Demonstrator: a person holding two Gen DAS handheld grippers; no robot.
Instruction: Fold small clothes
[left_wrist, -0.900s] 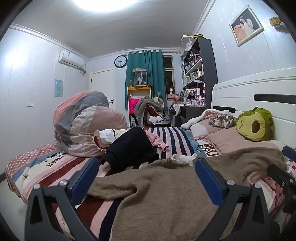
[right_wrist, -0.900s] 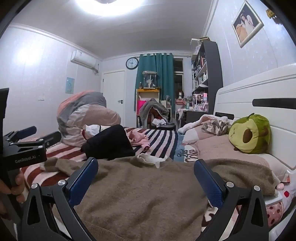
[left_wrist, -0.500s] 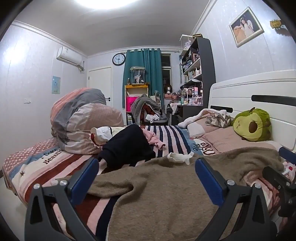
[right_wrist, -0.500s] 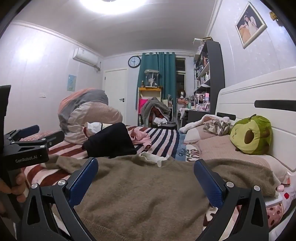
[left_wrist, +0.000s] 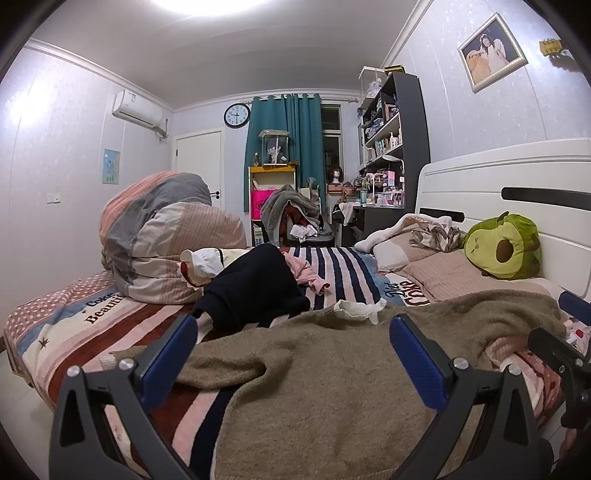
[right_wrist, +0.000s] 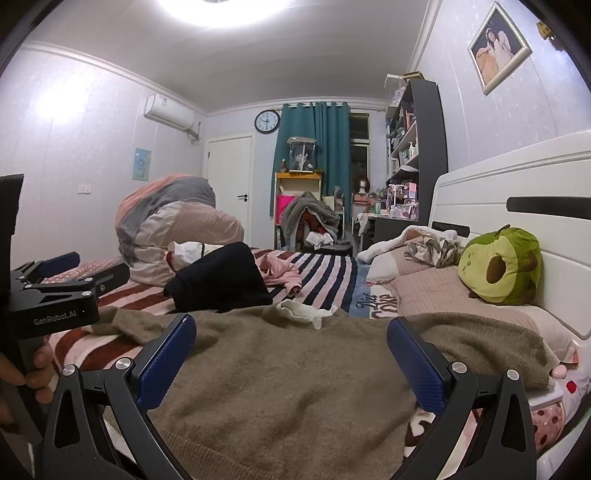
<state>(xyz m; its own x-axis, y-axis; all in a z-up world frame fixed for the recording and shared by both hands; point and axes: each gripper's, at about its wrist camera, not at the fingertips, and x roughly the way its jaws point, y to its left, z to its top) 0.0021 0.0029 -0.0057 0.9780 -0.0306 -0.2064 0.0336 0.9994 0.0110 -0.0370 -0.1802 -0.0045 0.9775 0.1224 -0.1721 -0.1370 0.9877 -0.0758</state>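
A brown knit sweater (left_wrist: 332, 387) with a white collar (left_wrist: 356, 310) lies spread flat across the near side of the bed; it also shows in the right wrist view (right_wrist: 295, 376). My left gripper (left_wrist: 291, 354) is open and empty, hovering just above the sweater's left part. My right gripper (right_wrist: 291, 354) is open and empty above the sweater's middle. The left gripper's body (right_wrist: 55, 295) shows at the left of the right wrist view. A black garment (left_wrist: 255, 291), a pink one (left_wrist: 306, 273) and a white one (left_wrist: 203, 262) lie further back.
The striped bedsheet (left_wrist: 343, 269) runs to the far end. A rolled duvet (left_wrist: 162, 236) sits at the left. Pillows (left_wrist: 443, 273) and a green avocado plush (left_wrist: 502, 247) lie by the white headboard (left_wrist: 517, 184) at the right. A chair piled with clothes (left_wrist: 291, 218) stands beyond the bed.
Both grippers have shifted only slightly over the sweater, the view rising and settling a little. Both stay open and the sweater has not moved.
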